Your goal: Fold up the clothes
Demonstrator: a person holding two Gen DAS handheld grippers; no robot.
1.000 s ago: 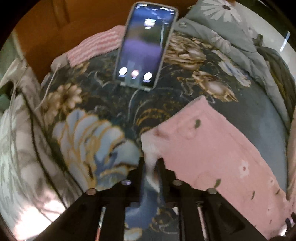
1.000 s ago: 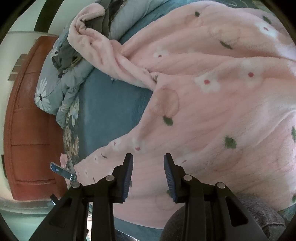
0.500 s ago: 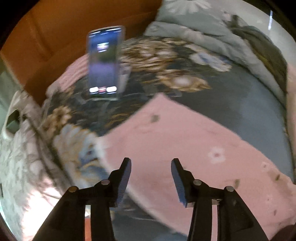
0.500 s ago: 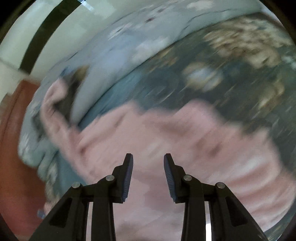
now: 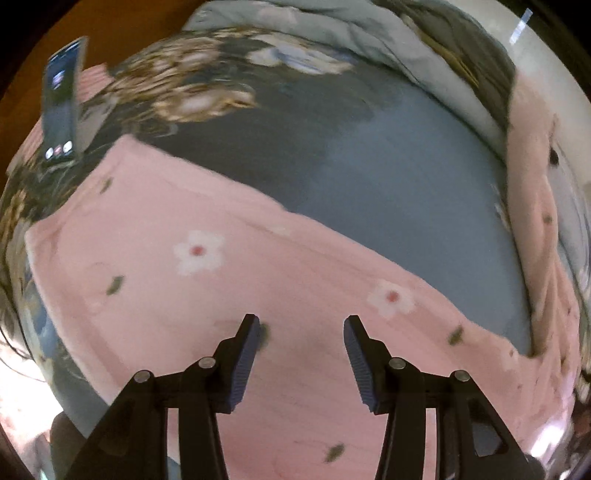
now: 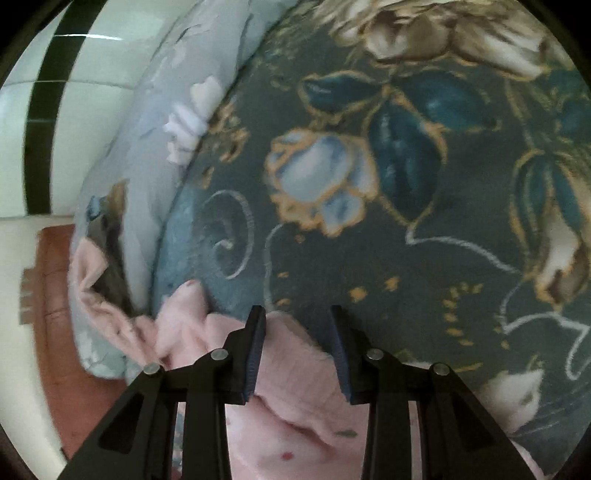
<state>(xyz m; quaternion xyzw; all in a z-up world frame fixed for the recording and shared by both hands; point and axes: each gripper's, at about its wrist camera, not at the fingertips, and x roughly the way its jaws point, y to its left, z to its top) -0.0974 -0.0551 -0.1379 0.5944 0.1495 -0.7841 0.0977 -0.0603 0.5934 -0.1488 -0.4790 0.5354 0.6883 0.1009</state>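
Left gripper: my left gripper (image 5: 301, 328) hangs over the garment (image 5: 207, 295), jaws apart with nothing between the pads. The numbers moved from 23 to 47 and then held, so the jaws have just been opening within the last second.
Right gripper: my right gripper (image 6: 297, 321) has its jaws parted too, gripping nothing; the far edge of the garment (image 6: 291, 387) shows in the gap below them, but I cannot tell whether the pads touch it.
Garment: pink, with white flowers and small green leaves, spread flat on the bed (image 5: 388, 166); one strip runs up the right side of my left view.
Bed: blue floral cover (image 6: 406, 177).
Quilt: a grey quilt (image 5: 369, 33) is bunched along the far edge.
Phone: a phone (image 5: 61, 110) stands propped at far left.
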